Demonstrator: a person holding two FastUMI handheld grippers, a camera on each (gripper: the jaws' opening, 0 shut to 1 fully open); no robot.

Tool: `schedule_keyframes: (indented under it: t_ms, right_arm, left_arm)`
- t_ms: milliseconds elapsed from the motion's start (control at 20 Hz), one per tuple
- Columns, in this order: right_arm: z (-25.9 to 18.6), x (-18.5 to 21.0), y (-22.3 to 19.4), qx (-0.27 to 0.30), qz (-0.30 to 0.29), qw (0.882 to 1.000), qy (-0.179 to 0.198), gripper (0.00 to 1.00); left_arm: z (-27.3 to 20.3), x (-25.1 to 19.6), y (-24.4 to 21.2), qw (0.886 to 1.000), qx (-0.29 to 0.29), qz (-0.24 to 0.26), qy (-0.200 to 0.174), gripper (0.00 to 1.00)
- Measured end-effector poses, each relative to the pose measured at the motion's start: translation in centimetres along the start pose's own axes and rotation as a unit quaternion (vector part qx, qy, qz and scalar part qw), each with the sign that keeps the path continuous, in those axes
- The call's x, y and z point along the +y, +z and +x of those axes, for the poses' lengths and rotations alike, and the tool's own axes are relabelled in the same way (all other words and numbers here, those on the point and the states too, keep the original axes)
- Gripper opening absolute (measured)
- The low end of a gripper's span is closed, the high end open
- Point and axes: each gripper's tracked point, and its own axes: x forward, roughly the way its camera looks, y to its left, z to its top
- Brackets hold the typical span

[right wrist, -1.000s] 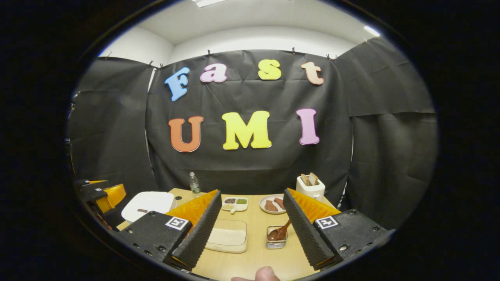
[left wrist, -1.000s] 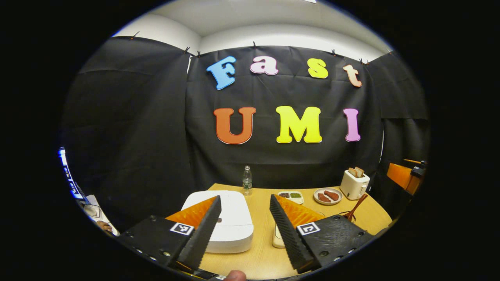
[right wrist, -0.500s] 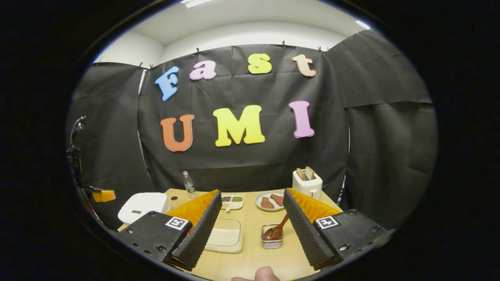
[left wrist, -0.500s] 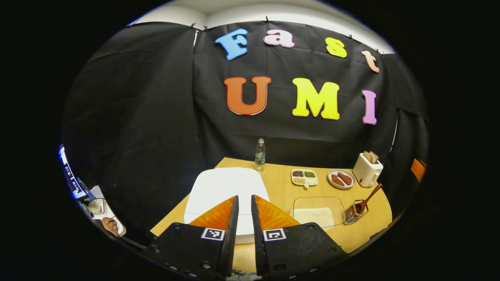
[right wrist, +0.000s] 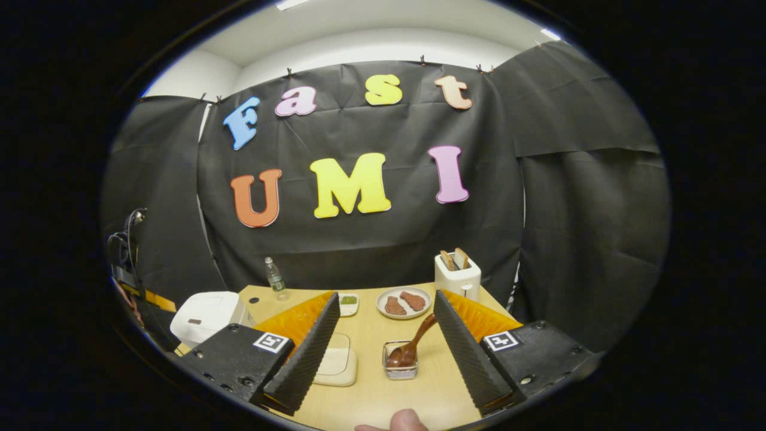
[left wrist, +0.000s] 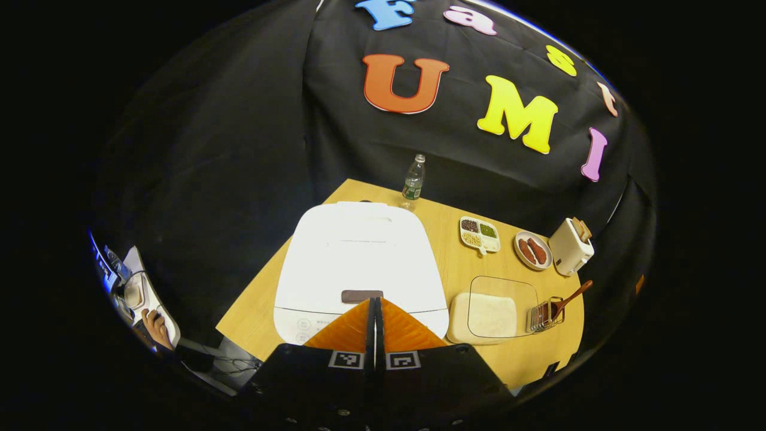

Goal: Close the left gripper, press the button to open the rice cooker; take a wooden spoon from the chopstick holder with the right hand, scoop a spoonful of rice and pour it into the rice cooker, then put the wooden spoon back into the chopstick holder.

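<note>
A black-draped booth is surrounding one wooden table (left wrist: pixel 443 263). One white rice cooker (left wrist: pixel 359 263) is sitting on it, lid down, its dark button (left wrist: pixel 361 296) lying just beyond the left gripper (left wrist: pixel 374 311), whose fingers are pressing together on nothing while pointing down at the cooker's front. One wooden spoon (right wrist: pixel 410 347) is leaning in the single chopstick holder (right wrist: pixel 400 368), lying ahead between the spread fingers of the right gripper (right wrist: pixel 383 326), which is hovering apart from it. One rice container (left wrist: pixel 491 311) is sitting between cooker and holder.
</note>
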Motion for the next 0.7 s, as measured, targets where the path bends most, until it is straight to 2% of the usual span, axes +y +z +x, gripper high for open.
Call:
schedule_keyframes:
  t_ms: [250,700]
  right_arm:
    - [0.2,-0.5,-0.8,0.014,0.000,1.000,-0.007,0.99]
    - [0.3,-0.6,-0.9,0.020,-0.015,1.000,-0.016,0.99]
  left_arm:
    - [2.3,0.5,0.8,0.999,0.032,0.006,-0.019,0.00]
    - [6.4,1.9,-0.2,0.995,0.073,-0.056,-0.029,0.00]
